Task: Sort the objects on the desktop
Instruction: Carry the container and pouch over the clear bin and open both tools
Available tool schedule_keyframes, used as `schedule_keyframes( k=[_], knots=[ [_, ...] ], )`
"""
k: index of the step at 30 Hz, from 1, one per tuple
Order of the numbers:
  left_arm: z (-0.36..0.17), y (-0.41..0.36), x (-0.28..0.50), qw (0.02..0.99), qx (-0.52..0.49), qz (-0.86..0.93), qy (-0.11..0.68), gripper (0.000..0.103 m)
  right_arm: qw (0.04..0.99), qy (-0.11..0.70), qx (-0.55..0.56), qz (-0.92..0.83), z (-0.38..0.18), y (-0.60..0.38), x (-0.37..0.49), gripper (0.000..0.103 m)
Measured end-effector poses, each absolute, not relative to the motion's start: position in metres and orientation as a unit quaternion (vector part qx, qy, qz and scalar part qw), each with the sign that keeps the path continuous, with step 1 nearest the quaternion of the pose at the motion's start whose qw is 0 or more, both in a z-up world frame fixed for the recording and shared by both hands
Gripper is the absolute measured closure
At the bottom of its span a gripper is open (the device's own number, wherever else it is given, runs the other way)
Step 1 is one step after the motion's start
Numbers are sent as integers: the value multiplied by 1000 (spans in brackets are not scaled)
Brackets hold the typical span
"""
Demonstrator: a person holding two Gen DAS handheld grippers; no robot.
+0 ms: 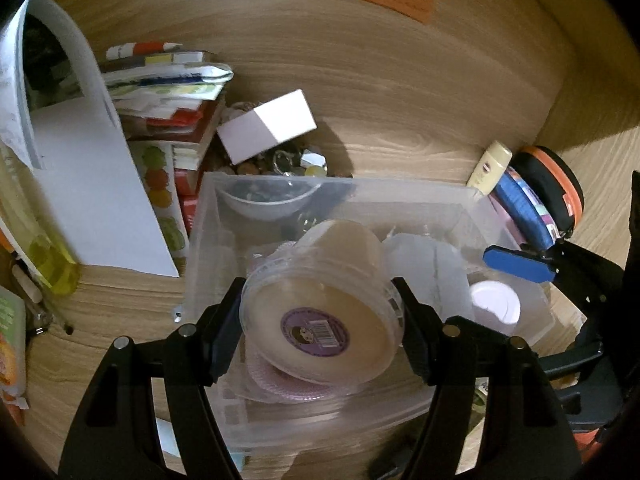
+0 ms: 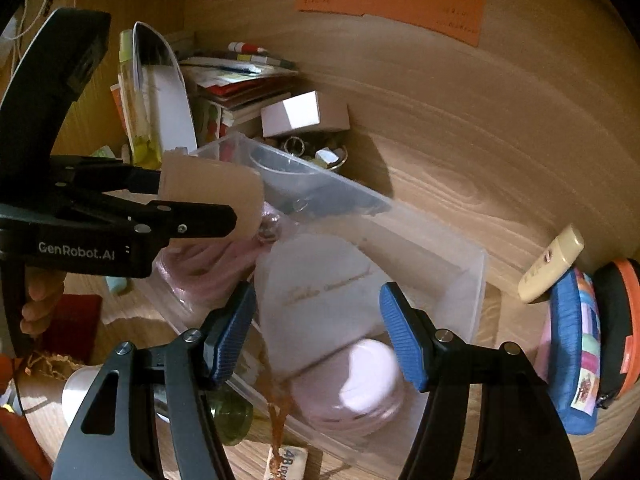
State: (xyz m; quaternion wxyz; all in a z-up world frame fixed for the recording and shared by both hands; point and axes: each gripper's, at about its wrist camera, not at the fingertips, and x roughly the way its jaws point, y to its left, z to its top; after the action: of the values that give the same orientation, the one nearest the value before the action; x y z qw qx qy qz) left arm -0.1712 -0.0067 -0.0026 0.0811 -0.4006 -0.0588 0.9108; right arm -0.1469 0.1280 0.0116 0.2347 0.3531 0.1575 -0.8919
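My left gripper [image 1: 320, 320] is shut on a clear tub of cream [image 1: 320, 312] with a purple label and holds it over the clear plastic bin [image 1: 208, 216]. The same tub [image 2: 212, 192] shows in the right wrist view, gripped by the left gripper [image 2: 224, 216] above the bin [image 2: 476, 280]. My right gripper [image 2: 318, 332] is open and empty, with blue pads [image 2: 400, 332], above a white pouch [image 2: 320, 292] and a pink-lidded jar [image 2: 360, 380] inside the bin. Its blue pad [image 1: 516, 264] shows at the bin's right in the left wrist view.
A white box [image 1: 268, 124] rests on a bowl of trinkets behind the bin. Stacked books and papers [image 1: 168, 92] stand at the left with a yellow bottle [image 1: 44, 248]. A cream tube [image 2: 552, 268], blue pouch [image 2: 572, 352] and orange-rimmed case [image 2: 624, 320] lie right.
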Motion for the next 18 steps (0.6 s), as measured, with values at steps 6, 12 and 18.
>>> schedule_keyframes(
  k=[6, 12, 18],
  knots=[
    [-3, -7, -169, 80, -401, 911, -54, 34, 234, 156, 355, -892, 16, 127, -143, 41],
    [0, -5, -164, 80, -393, 915, -39, 29, 228, 140, 352, -897, 25, 134, -135, 26],
    [15, -5, -151, 88, -373, 923, -38, 23, 205, 117, 354, -905, 31, 148, -123, 22]
  ],
)
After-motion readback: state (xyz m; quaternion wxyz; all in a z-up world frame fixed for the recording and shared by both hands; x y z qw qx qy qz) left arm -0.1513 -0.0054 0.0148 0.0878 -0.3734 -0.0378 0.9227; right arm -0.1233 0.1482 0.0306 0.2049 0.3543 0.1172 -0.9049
